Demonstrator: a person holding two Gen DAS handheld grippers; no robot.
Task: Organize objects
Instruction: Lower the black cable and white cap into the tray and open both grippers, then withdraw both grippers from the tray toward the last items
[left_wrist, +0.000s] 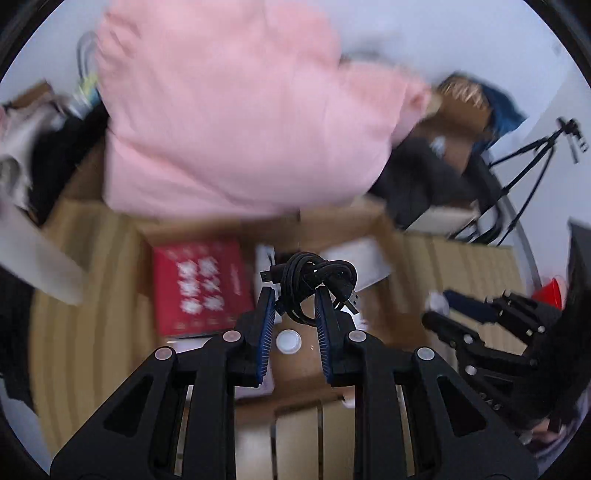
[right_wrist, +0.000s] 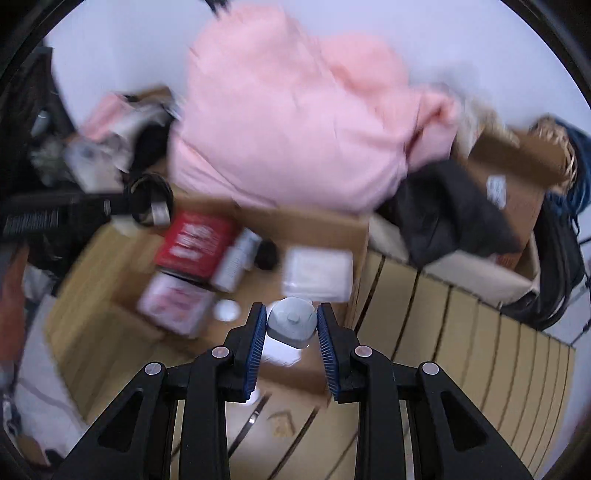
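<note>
Over an open cardboard box, a red packet, a white cap and a clear case are seen. A black cable bundle is pinched by the left gripper; a grey-capped bottle is clamped by the right gripper. A pink garment is heaped behind.

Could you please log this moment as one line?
left gripper: holds black cable bundle | right gripper: holds grey-capped bottle | both above open cardboard box
</note>
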